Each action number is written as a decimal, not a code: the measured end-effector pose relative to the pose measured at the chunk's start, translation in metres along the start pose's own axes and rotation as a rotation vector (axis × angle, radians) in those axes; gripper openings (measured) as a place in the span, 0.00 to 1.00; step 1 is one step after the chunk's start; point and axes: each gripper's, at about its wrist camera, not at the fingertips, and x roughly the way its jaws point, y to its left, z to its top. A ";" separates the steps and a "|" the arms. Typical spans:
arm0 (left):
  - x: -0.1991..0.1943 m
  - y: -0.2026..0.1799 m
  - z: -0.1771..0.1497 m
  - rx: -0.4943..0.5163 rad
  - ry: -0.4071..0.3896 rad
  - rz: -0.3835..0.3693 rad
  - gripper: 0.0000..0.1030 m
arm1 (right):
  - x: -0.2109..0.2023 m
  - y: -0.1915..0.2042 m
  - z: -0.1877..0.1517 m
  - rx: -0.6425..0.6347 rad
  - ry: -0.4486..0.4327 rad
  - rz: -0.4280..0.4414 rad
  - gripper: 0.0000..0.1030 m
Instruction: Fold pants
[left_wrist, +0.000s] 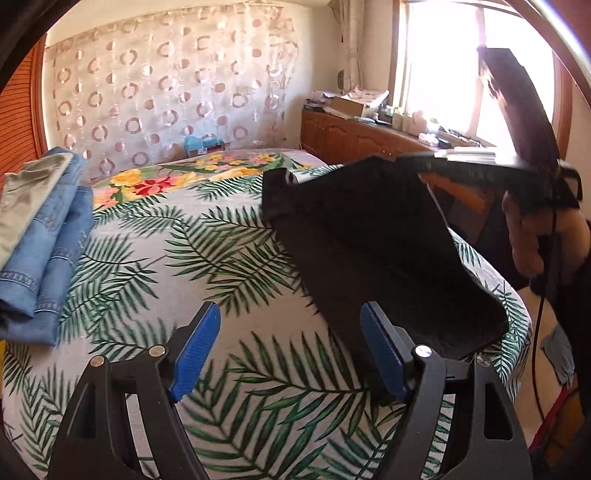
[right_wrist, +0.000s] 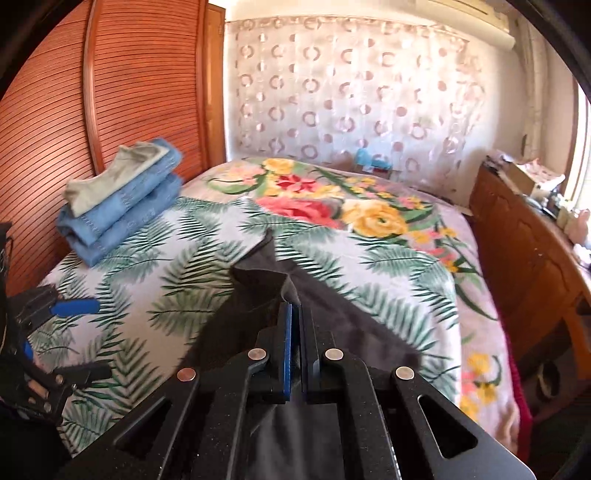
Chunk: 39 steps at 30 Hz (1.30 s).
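Note:
Black pants (left_wrist: 373, 240) hang over the right side of the bed, lifted at one end. My right gripper (right_wrist: 294, 314) is shut on a bunched edge of the black pants (right_wrist: 258, 295) and holds it above the leaf-print bedspread; it shows in the left wrist view (left_wrist: 517, 162) at upper right with the cloth hanging from it. My left gripper (left_wrist: 290, 325) is open and empty, low over the bedspread, with its right finger (left_wrist: 380, 350) beside the pants' lower edge. It also shows at the left edge of the right wrist view (right_wrist: 74, 307).
A stack of folded jeans with a grey-green garment on top (left_wrist: 40, 229) lies at the bed's left side (right_wrist: 122, 195). A wooden cabinet (right_wrist: 524, 258) with clutter runs along the right under the window. A slatted wooden wardrobe (right_wrist: 74, 110) stands to the left.

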 end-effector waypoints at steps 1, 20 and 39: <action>0.002 -0.001 0.000 0.003 0.005 -0.001 0.77 | 0.002 -0.002 0.000 0.003 0.002 -0.013 0.03; 0.035 -0.013 -0.012 0.027 0.117 -0.001 0.77 | 0.050 -0.038 0.005 0.075 0.051 -0.169 0.03; 0.043 -0.014 -0.013 0.025 0.173 0.007 0.77 | 0.034 -0.070 0.000 0.223 -0.017 -0.155 0.03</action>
